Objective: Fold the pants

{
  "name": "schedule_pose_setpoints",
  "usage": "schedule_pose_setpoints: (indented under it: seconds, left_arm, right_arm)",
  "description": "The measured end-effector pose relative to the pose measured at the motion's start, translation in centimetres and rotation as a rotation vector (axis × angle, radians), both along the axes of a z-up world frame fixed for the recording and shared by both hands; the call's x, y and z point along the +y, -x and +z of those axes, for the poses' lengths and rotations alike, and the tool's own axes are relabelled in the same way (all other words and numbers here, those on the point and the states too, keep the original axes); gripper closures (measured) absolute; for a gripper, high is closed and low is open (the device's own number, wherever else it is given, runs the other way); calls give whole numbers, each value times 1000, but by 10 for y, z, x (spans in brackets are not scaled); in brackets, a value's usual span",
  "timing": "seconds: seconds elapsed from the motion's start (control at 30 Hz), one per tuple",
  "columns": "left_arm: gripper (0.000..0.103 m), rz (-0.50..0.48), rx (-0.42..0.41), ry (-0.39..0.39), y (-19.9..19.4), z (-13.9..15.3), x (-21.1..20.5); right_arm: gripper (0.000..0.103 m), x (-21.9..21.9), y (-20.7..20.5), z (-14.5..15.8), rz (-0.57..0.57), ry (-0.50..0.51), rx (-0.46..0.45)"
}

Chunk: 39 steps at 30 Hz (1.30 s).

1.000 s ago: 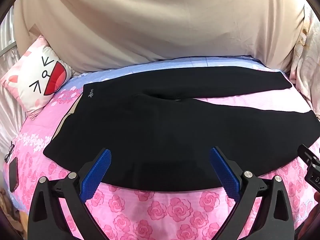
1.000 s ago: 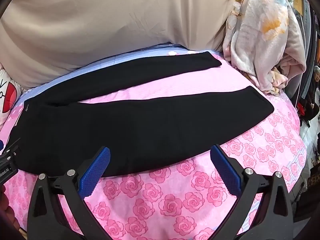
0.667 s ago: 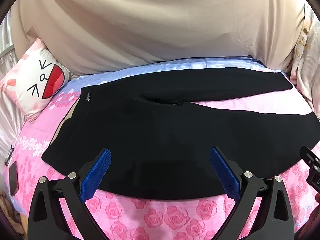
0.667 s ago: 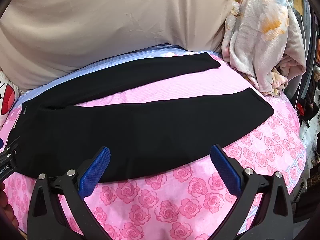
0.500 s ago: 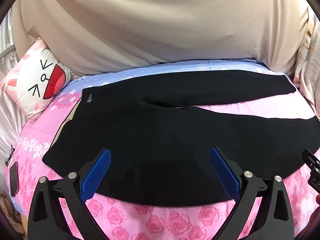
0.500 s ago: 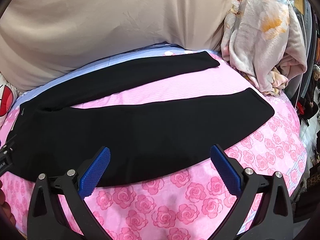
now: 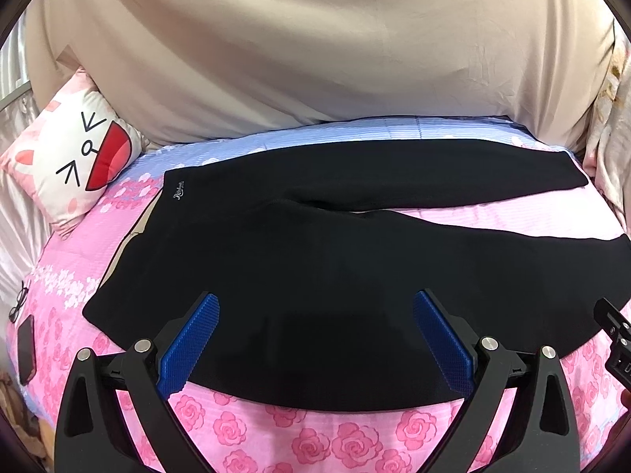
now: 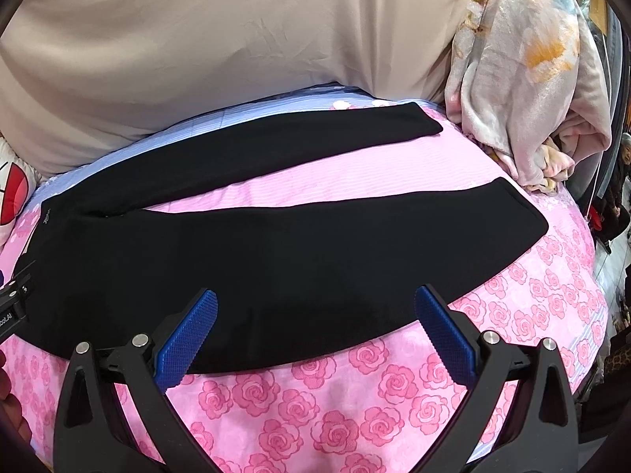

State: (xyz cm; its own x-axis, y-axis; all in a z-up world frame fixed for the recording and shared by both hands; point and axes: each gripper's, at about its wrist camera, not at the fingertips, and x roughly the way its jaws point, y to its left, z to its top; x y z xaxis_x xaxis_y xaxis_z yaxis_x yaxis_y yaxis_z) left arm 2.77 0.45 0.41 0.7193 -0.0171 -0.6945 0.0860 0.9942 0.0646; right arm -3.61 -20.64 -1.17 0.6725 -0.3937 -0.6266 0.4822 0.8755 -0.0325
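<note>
Both tongs, left (image 7: 315, 339) and right (image 8: 315, 337), spread apart, seemingly edged nearer the flat black pants (image 7: 335, 276).

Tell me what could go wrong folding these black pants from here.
The pants lie with legs splayed apart, so a fold may end up uneven unless the far leg is aligned first. The left gripper and right gripper, both open over the near hem, could pinch the rose bedsheet underneath too.
</note>
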Motion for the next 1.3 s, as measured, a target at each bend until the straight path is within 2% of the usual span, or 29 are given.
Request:
schedule_pose_setpoints:
  seconds: [0.47,0.93,1.07,1.17,1.3]
  left_arm:
    - [6,8,-39,0,4,5,6]
    - [6,-6,-27,-4,-1,6,7]
    - [6,18,22,53,-25,10,31]
    - [6,69,14,26,-42,14,45]
    - [6,95,0,4,-62,16,49]
  right_arm:
    - [5,2,-1,1,3,1,-3]
    - [5,1,-5,1,9,9,-1]
    - [5,-23,-12,3,28,-33,-12]
    - [5,-54,-19,9,62,-82,-61]
    - [5,-97,-40,23,75,-25,-92]
